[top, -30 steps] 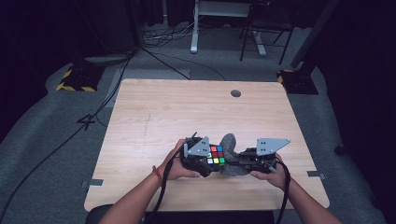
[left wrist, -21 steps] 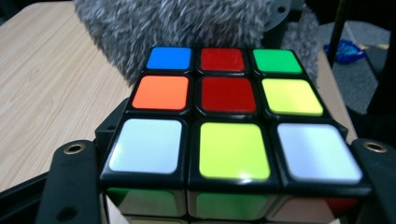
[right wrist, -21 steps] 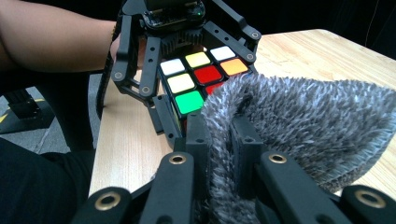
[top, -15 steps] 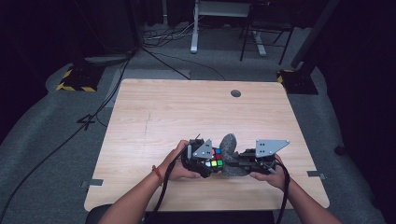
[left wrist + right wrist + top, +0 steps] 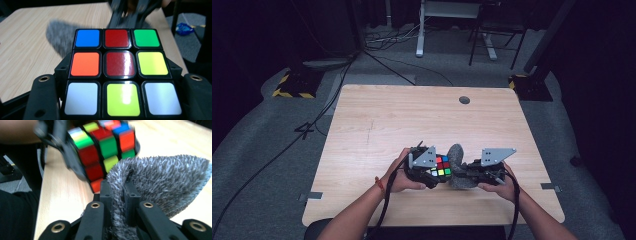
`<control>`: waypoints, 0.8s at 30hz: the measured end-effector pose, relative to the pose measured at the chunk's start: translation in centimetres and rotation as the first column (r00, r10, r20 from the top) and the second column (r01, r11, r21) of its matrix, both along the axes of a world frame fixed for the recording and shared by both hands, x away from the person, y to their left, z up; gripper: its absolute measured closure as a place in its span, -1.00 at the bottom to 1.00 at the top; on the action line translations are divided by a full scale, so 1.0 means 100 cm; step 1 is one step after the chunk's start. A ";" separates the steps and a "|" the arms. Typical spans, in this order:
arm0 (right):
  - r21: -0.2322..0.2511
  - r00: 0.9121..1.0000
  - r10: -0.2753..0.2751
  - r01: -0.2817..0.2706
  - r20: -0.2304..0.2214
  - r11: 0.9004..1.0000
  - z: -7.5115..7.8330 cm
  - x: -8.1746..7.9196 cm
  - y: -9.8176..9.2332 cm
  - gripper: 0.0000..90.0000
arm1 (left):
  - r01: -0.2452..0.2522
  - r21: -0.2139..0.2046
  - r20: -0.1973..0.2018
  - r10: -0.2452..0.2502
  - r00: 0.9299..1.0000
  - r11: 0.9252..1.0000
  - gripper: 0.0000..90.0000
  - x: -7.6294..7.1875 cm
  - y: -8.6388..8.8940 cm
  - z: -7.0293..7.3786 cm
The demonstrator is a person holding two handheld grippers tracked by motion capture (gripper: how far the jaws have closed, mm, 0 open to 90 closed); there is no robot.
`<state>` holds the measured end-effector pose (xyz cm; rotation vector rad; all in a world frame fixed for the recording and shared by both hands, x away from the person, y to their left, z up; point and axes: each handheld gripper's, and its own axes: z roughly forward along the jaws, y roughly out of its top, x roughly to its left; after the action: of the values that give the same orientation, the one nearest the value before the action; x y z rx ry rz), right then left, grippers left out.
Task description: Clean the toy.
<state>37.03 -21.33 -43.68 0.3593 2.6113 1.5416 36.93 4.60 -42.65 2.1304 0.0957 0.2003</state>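
Left gripper [image 5: 432, 175] clamps the cube [image 5: 442, 166]; right gripper [image 5: 117, 192] pinches the upright grey cloth [image 5: 160, 180].

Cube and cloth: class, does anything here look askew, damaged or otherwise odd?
Nothing stands out. The left gripper clamps the scrambled cube squarely. The right gripper pinches a grey fuzzy cloth, bunched and folded beside the cube. No visible damage, nothing spilled on the table.

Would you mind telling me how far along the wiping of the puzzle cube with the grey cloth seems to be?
Done: the left hand-held gripper is shut on the puzzle cube, and the right hand-held gripper is shut on the grey cloth. In hand: the cloth meets the cube's side above the table. Left: probably the wiping; how many faces are already wiped is not visible.
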 end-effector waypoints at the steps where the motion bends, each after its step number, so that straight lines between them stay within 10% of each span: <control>1: 0.010 1.000 0.002 -0.002 -0.020 1.000 -0.002 0.002 -0.001 0.80 | -0.003 -0.008 0.008 0.003 1.000 1.000 -0.26 -0.001 0.000 0.000; 24: 0.127 0.994 0.093 -0.100 0.060 0.987 0.021 -0.016 0.007 0.81 | 0.022 0.148 0.034 -0.027 0.999 0.989 -0.26 -0.003 -0.016 -0.013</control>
<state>35.38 -20.64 -41.56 0.1998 2.5292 1.7321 36.59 3.05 -43.95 2.2733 0.0343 0.2376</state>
